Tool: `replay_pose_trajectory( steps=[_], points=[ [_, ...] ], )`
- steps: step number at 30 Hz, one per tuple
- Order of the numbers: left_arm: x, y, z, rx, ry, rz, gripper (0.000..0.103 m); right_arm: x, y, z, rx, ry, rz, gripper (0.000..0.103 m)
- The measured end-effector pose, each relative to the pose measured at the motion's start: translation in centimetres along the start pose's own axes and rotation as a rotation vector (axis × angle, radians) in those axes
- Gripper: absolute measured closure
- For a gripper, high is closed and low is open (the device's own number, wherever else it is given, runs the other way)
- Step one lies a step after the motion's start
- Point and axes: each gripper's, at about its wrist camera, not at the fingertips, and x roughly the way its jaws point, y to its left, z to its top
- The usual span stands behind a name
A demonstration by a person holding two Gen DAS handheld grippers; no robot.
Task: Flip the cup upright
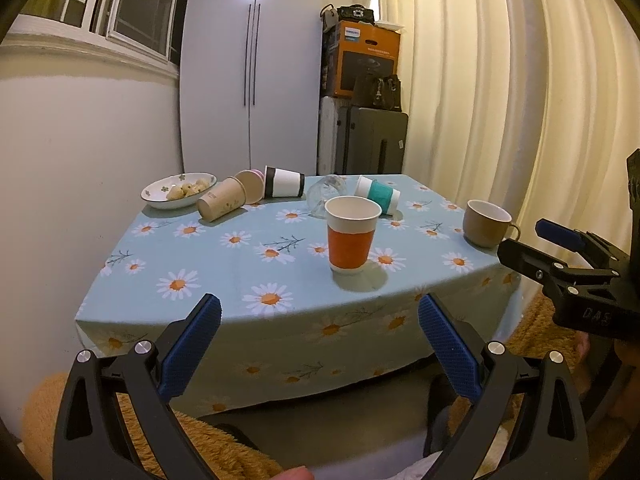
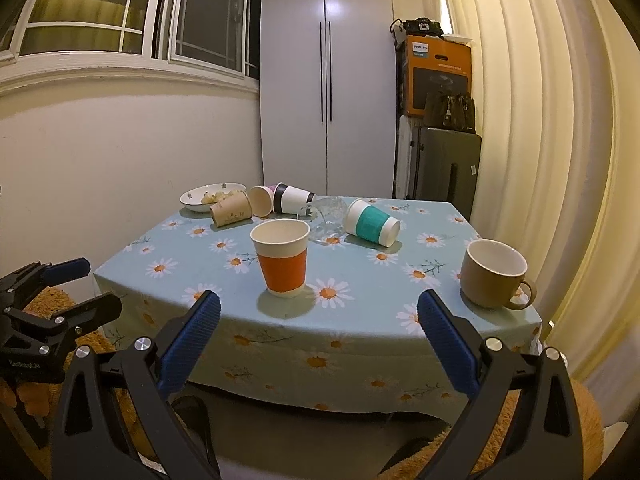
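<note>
bowl [image 1: 178, 192]: sitting at the far left corner of the counter [image 1: 224, 264], holding some pale roundish food lumps, can't tell what exactly
kraft cup [image 1: 221, 204]: lying on its side just right of the bowl, open mouth facing the camera, looking empty
pink cup [image 1: 251, 186]: tipped over right behind the kraft one, only its mouth is showing
black-banded cup [image 1: 283, 182]: lying on its side next to the pink one
glass [image 1: 326, 194]: clear, lying on its side mid-back, looking empty
orange cup [image 1: 352, 237]: standing upright near the middle of the counter, nothing showing inside
teal cup [image 1: 378, 195]: lying on its side behind and right of the orange one, mouth pointing back-left
mug [image 1: 485, 223]: tan, standing upright near the right edge, handle to the right, white inside looking empty
left tool [image 1: 318, 342]: hanging off the front edge of the counter, fingers spread wide, gripping nothing; the tipped cups are lying well beyond it at the back
right tool [image 2: 318, 342]: also hovering short of the front edge, spread wide and holding nothing; the orange cup is standing just past its tips, the teal cup farther back
</note>
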Motion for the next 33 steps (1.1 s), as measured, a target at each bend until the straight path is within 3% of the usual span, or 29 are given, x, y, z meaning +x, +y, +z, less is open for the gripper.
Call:
replay_pose_trajectory(
  steps=[33],
  points=[
    [0.53, -0.08, -0.36, 0.007, 0.021, 0.012, 0.007, 0.42, -0.19, -0.12, -0.008, 0.018, -0.004, 0.005]
  ],
)
